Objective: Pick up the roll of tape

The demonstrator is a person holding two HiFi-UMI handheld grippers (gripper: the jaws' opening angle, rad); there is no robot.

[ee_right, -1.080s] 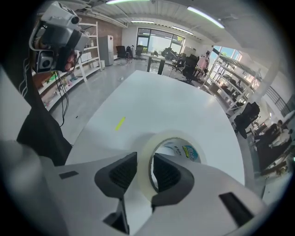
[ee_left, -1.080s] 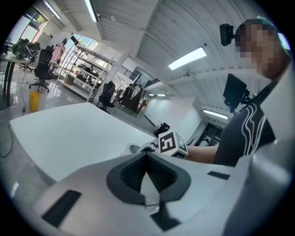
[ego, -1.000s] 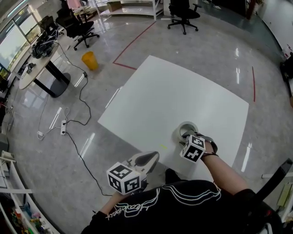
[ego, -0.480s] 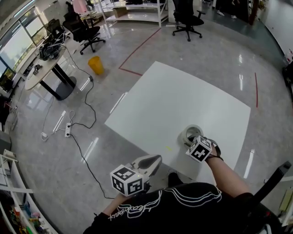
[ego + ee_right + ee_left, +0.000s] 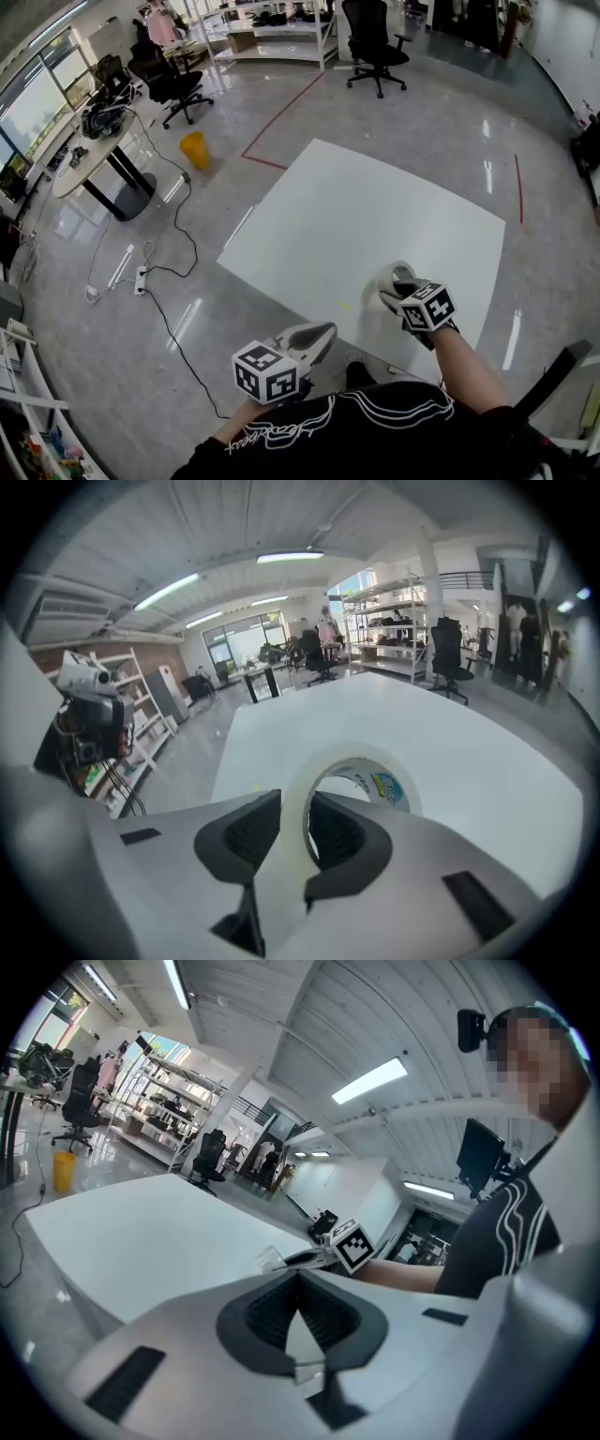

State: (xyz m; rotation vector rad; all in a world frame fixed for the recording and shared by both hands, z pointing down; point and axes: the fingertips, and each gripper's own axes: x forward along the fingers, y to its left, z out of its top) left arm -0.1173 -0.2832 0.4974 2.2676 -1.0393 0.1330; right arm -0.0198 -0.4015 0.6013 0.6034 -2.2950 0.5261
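Roll of tape (image 5: 394, 278), half hidden behind the right gripper (image 5: 399, 291), is clamped by its wall between fingers (image 5: 246, 841) that were just closing, with the table (image 5: 375, 206) beyond them; the left gripper (image 5: 298, 1283) has its fingers together, empty.

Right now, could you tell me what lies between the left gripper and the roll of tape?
Only a bare stretch of the white table lies between the left gripper and the roll of tape; the head view shows this.
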